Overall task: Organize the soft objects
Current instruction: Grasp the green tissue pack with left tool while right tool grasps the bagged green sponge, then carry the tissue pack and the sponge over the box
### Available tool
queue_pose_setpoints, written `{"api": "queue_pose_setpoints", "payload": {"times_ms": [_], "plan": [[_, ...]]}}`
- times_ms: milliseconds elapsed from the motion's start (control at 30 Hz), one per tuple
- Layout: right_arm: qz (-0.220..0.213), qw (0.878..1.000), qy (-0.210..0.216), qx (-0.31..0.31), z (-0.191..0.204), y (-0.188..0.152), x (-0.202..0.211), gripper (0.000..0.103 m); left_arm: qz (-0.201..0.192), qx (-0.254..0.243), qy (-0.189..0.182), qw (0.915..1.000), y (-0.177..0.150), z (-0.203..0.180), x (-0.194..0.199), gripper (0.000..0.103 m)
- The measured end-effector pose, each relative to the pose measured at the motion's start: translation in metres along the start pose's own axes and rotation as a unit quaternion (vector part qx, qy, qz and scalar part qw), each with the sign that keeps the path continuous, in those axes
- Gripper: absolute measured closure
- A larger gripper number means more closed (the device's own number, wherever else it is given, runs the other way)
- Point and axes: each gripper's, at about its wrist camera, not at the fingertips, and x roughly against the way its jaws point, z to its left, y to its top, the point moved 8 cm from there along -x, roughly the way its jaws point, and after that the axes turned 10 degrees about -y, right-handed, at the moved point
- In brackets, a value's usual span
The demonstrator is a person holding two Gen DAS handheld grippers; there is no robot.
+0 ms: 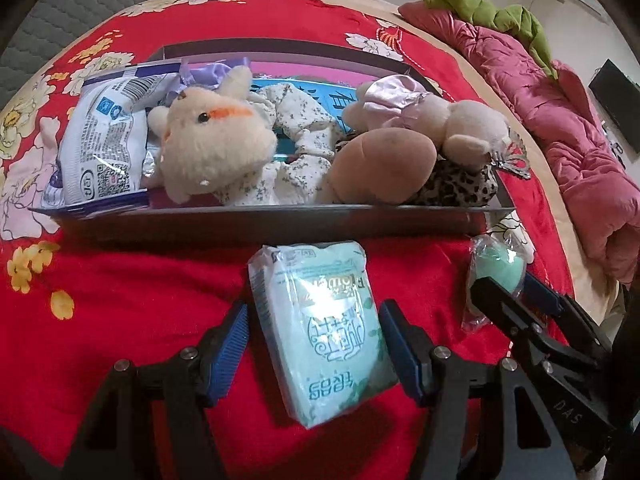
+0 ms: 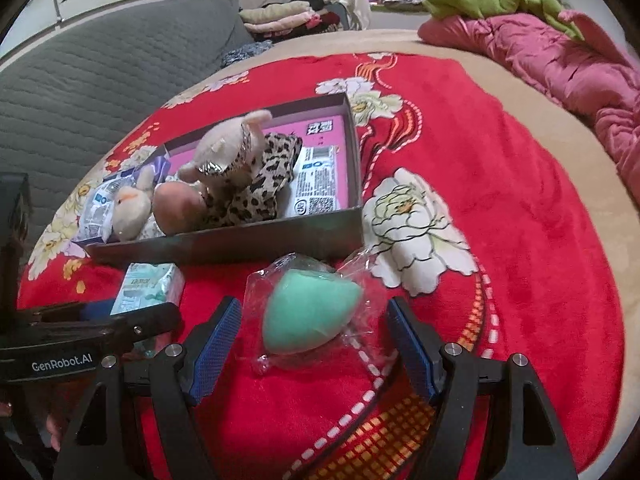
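Pick-up step, judged. Left tool [image 1: 314,344] spread, straddling the pale-green plastic-wrapped tissue pack [image 1: 320,332] on the red floral blanket [image 1: 140,292]; pads not touching. Right tool [image 2: 314,344] spread around the bagged mint-green teardrop sponge [image 2: 308,312]. Grey cardboard box [image 1: 256,220] at twelve o'clock. Next: close, lift, drop in.

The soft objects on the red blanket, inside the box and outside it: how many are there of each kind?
Plush toys: 2 (cream one, one with satin ear)
Fabric pieces: 2 (floral, leopard print)
Wipe packets in box: 2 ()
Tissue pack outside: 1
Bagged green sponge outside: 1
Total: 8
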Motion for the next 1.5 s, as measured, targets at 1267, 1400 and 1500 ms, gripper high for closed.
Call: {"api": "queue_pose_setpoints", "payload": {"times_ms": [1267, 1400, 1500], "plan": [[-0.159, 0.987, -0.031, 0.023, -0.008, 0.088, 0.070, 0.051, -0.117, -0.030, 0.003, 0.9927, 0.087, -0.008, 0.083, 0.054], [-0.157, 0.987, -0.039, 0.021, -0.014, 0.093, 0.059, 0.051, -0.114, -0.033, 0.009, 0.9929, 0.094, -0.008, 0.074, 0.054], [-0.155, 0.987, -0.043, 0.021, -0.017, 0.093, 0.051, 0.051, -0.110, -0.035, 0.011, 0.9932, 0.097, -0.008, 0.066, 0.054]]}}
